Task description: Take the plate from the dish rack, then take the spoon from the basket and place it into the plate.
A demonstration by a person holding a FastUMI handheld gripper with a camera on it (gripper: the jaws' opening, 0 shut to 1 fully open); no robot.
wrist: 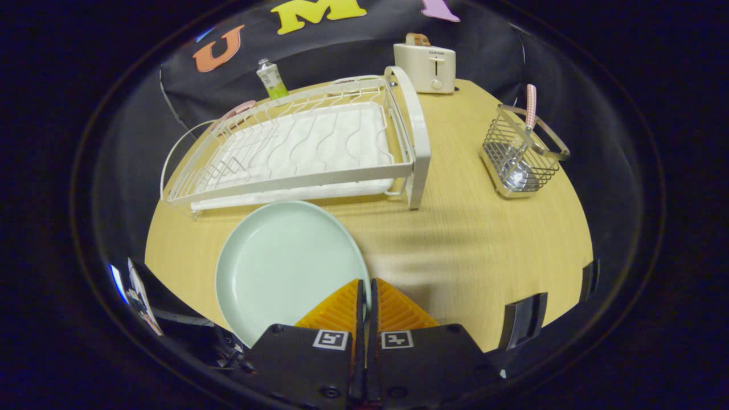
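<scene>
A pale green plate [285, 265] lies over the wooden table [467, 239], just in front of the white dish rack [296, 148]. My gripper [367, 285] is shut on the plate's right rim, which passes between the two fingers. Beyond the fingers to the right stands a wire basket [521, 154]. A spoon [528, 114] with a pink handle stands upright in it, bowl down. The rack holds no dishes that I can see.
A cream toaster [426, 67] with toast in it stands at the table's far edge behind the rack. A small green bottle [272, 80] stands behind the rack's far left side. A pink item [236, 111] peeks out behind the rack. Bare wood lies between rack and basket.
</scene>
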